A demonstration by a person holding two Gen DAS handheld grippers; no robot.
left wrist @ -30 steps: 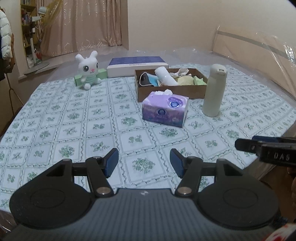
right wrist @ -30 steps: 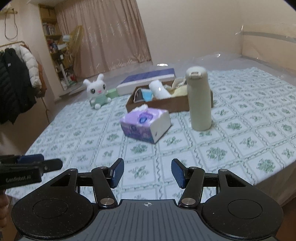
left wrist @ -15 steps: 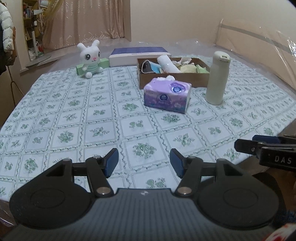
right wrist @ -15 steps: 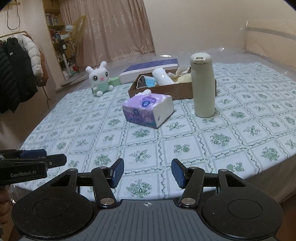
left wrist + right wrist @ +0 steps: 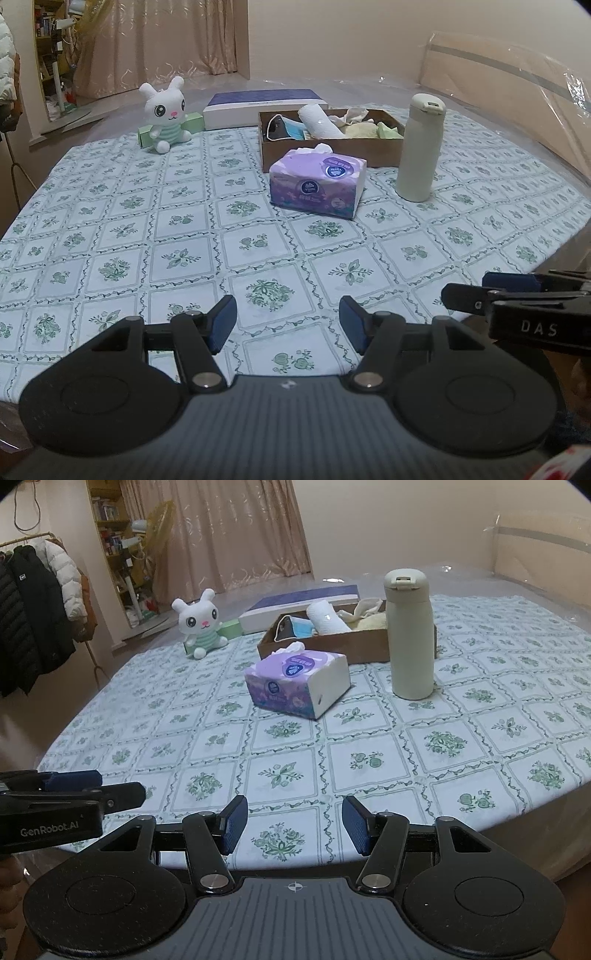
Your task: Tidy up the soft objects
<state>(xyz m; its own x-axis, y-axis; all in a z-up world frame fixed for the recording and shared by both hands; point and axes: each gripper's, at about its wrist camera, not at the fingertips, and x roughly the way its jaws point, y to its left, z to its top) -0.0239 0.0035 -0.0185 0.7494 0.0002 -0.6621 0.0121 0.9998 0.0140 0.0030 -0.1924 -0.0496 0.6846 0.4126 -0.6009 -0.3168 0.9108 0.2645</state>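
Both grippers' fingers (image 5: 221,324) stand apart, empty — well ahead of them, the tissue pack (image 5: 317,184) looks light and squashy, best pinched across its short sides.

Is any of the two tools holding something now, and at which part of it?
Nothing is held. The left tool and the right tool are both open, with only the tablecloth visible between their pads.
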